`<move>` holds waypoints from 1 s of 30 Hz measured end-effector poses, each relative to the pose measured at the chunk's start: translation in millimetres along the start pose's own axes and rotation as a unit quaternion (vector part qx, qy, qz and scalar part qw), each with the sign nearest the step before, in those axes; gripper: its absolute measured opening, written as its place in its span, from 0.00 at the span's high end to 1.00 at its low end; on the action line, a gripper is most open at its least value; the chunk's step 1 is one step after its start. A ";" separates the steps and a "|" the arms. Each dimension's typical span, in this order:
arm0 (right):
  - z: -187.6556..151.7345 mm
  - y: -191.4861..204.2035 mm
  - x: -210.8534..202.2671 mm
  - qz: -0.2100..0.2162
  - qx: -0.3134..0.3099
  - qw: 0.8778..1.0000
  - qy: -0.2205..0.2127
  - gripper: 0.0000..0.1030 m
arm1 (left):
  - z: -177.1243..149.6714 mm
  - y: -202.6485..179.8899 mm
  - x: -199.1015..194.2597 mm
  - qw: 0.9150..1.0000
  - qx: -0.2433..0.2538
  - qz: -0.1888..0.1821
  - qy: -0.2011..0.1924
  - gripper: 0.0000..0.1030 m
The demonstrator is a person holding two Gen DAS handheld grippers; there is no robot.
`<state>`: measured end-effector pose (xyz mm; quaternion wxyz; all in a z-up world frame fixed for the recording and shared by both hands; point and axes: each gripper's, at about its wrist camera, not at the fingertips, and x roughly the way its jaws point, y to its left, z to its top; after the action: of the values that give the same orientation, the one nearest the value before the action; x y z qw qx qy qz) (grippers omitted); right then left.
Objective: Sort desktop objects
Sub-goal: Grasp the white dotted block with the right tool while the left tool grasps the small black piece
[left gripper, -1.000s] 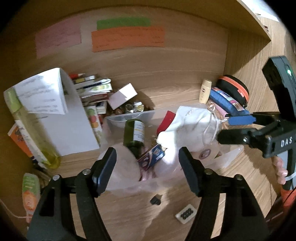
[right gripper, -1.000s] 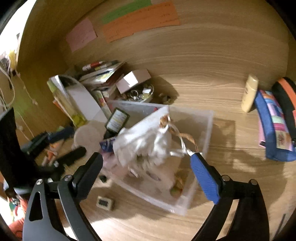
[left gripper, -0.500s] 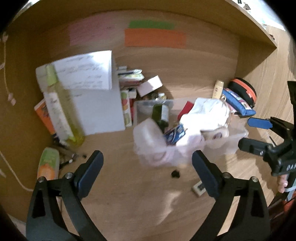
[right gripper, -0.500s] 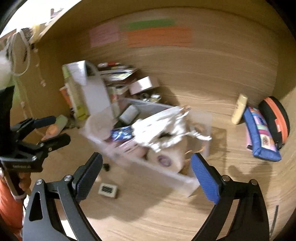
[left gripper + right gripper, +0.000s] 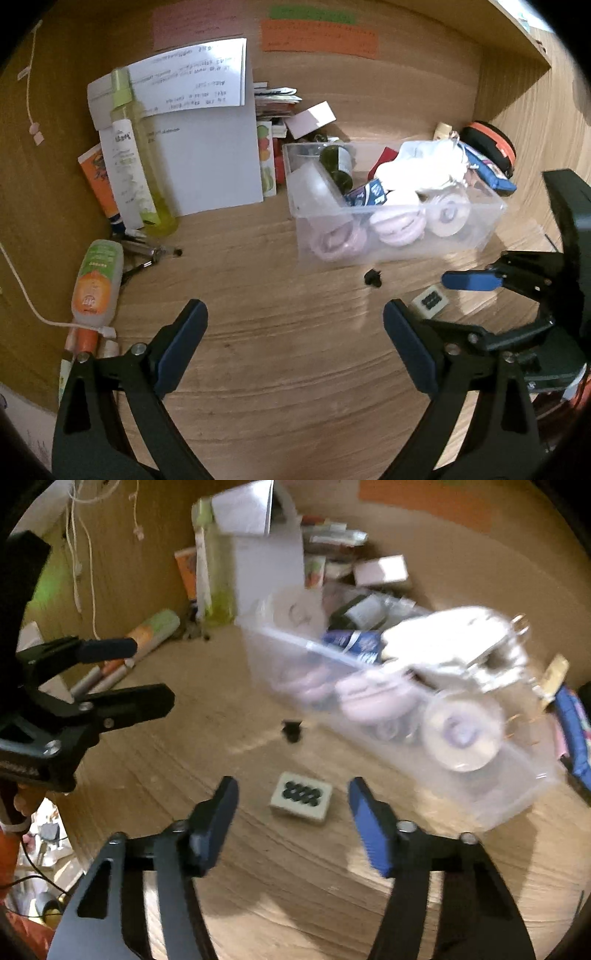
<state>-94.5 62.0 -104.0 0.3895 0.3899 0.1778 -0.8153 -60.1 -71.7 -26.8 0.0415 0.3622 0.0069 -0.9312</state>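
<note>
You've pulled both grippers back from the bin point(image 5: 391, 218); the right gripper point(image 5: 293, 814) now hangs spread over the tile point(image 5: 301, 800) on the desk point(image 5: 280, 354), the left gripper point(image 5: 295, 347) spread and empty. Close off-centre and the flat tile may skid. The black bit point(image 5: 291, 731) lies near, and the left gripper crowds your left side.
</note>
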 end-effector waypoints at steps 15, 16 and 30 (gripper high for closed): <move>-7.6 -24.3 0.9 0.021 0.021 1.000 -0.004 0.70 | 13.3 -23.3 38.6 0.999 0.023 -0.034 0.030 0.28; -8.1 -27.5 -1.7 0.023 0.027 0.999 -0.008 0.70 | 14.7 -25.9 41.4 0.999 0.025 -0.036 0.032 0.29; -15.4 -76.1 -51.4 0.046 0.074 0.995 -0.056 0.70 | 28.0 -58.5 91.2 0.993 0.022 -0.076 0.089 0.72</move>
<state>-125.6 144.9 -75.0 0.4066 0.3787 0.0768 -0.8279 -150.7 -21.2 -68.7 -0.0388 0.4427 0.0173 -0.8957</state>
